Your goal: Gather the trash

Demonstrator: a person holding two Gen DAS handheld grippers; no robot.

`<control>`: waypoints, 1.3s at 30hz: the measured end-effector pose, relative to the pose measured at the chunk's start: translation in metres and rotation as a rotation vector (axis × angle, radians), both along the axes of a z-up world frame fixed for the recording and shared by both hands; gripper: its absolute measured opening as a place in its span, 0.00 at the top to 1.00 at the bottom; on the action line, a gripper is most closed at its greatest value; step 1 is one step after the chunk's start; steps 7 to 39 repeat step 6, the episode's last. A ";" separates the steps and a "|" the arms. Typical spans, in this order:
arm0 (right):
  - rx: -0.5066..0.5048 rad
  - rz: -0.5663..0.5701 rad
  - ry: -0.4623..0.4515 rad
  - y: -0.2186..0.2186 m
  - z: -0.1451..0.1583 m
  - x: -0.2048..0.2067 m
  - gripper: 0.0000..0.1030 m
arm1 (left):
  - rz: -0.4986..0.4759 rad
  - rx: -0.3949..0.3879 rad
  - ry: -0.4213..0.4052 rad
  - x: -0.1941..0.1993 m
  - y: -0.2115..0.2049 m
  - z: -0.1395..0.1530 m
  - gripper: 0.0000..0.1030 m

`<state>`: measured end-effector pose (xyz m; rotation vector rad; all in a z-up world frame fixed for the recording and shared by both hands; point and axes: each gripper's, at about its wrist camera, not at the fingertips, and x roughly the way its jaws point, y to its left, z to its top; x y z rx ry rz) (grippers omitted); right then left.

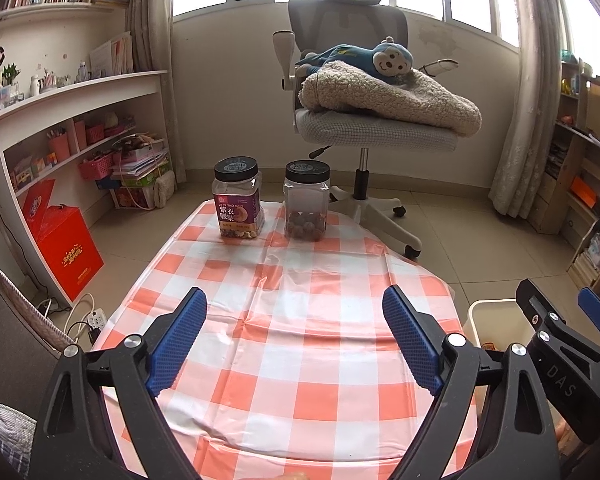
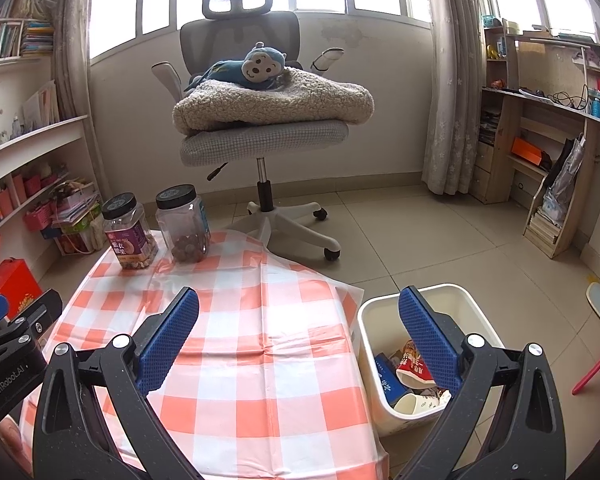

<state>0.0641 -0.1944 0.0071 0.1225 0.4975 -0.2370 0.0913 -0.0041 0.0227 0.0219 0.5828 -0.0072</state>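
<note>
Both the left gripper (image 1: pixel 294 332) and the right gripper (image 2: pixel 298 332) are held spread and empty above the orange-and-white checked surface (image 2: pixel 260 360). Crumpled wrappers and a paper cup (image 2: pixel 414 400) lie inside the cream plastic bin (image 2: pixel 466 300) beside it. Only two black-lidded jars (image 1: pixel 240 200) remain; collection is judged essentially finished.

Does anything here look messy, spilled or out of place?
Nothing spilled or broken. The tablecloth is creased and its far corner hangs crooked off the edge. Both jars stand upright with lids on. The trash sits inside the bin beside the table.
</note>
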 end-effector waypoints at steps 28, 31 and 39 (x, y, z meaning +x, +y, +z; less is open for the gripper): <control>-0.002 -0.003 -0.005 0.000 0.001 -0.001 0.07 | 0.014 0.022 -0.023 -0.002 -0.003 0.003 0.07; -0.002 -0.003 -0.005 0.000 0.001 -0.001 0.07 | 0.014 0.022 -0.023 -0.002 -0.003 0.003 0.07; -0.002 -0.003 -0.005 0.000 0.001 -0.001 0.07 | 0.014 0.022 -0.023 -0.002 -0.003 0.003 0.07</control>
